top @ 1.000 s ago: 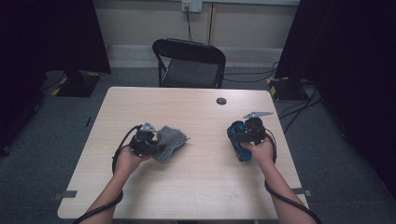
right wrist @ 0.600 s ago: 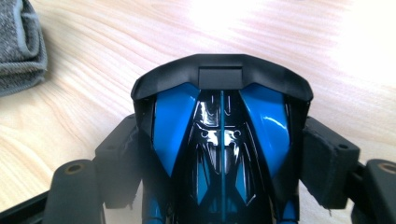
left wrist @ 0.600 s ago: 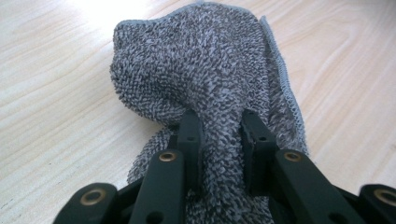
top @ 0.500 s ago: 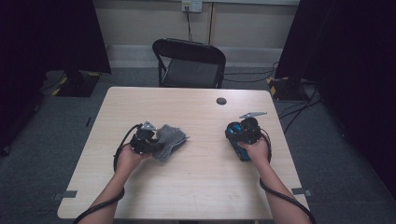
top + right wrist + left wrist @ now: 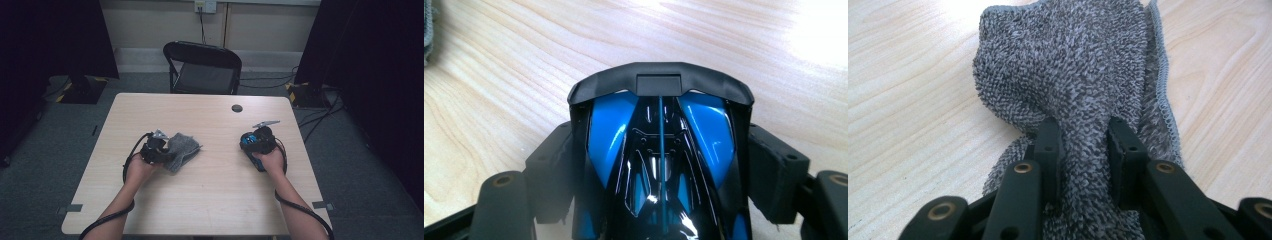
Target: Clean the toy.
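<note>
While your left gripper (image 5: pixel 161 151) sits low at the near-left of the tabletop (image 5: pixel 210 200) in the high view, the grey towel (image 5: pixel 182 150) lies bunched just beyond it, and your right gripper (image 5: pixel 256 141) rests well apart on the right side with the blue and black toy car (image 5: pixel 252 140) in its jaws. Keep the two hands that far apart until the cloth is settled, so the car does not drag across the towel's edge. A small dark round piece (image 5: pixel 237 108) sits on the far part of the tabletop, clear of both hands.

In the left gripper view, a fold of the towel (image 5: pixel 1073 80) runs between the black jaws, which have just been easing apart; the pads look barely against the pile, so I judge the pinch as loosening rather than firm. If you mean to let go, open fully and lift straight back, since the loops can snag on the pad corners. The stitched hem lies along the right side; take that edge if you re-grip.

In the right gripper view, the gripper is clamped on the toy car (image 5: pixel 659 150), a pad pressed on each flank with its black end pointing away over the bare wood. Hold it level and squeeze no harder; the glossy shell may slip or twist.
</note>
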